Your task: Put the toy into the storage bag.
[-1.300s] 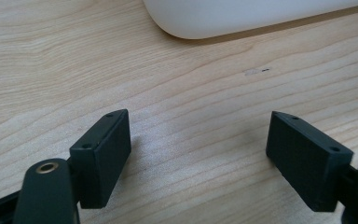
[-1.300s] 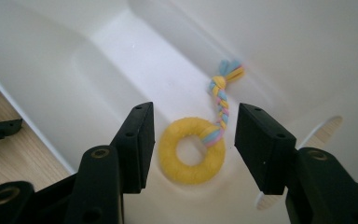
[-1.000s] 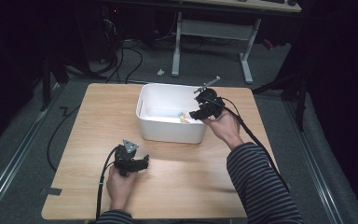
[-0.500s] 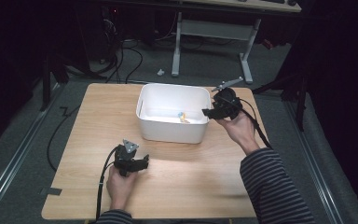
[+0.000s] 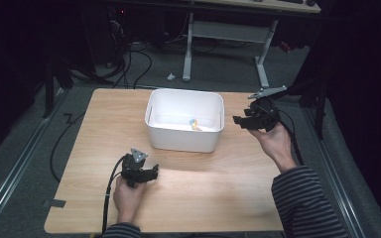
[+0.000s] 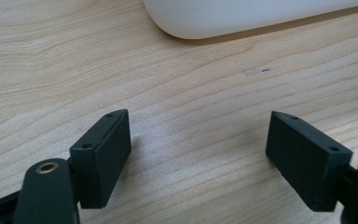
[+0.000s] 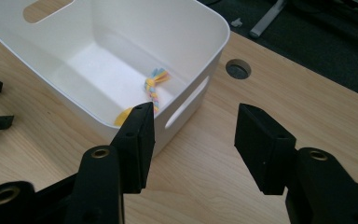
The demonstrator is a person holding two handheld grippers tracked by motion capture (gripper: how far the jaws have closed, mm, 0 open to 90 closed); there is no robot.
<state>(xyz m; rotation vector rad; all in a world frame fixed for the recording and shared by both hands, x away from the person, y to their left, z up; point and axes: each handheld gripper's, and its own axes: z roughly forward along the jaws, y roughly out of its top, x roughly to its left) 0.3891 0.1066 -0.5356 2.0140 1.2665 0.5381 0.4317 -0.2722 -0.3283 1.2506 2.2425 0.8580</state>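
Observation:
A white plastic bin (image 5: 181, 141) stands in the middle of the wooden table. Inside it lies a small braided thing (image 5: 194, 124) in yellow, blue and pink, near the right wall; it is also seen from the right gripper view (image 7: 154, 88). My right gripper (image 5: 240, 120) hovers just right of the bin, pointing left at it, open and empty (image 7: 196, 140). My left gripper (image 5: 151, 173) rests low on the table in front of the bin, its jaws wide apart with bare wood between them (image 6: 200, 154). The bin's rounded bottom corner (image 6: 242, 16) lies ahead of it.
A round cable hole (image 7: 237, 70) is cut in the table top behind the bin's right side. The table's right edge runs close behind my right hand. Beyond the table stand a white desk frame (image 5: 263, 59) and floor cables (image 5: 139, 64).
My right gripper has moved right, from over the bin's right rim to beside the bin, and risen slightly. The left hand and gripper have stayed put.

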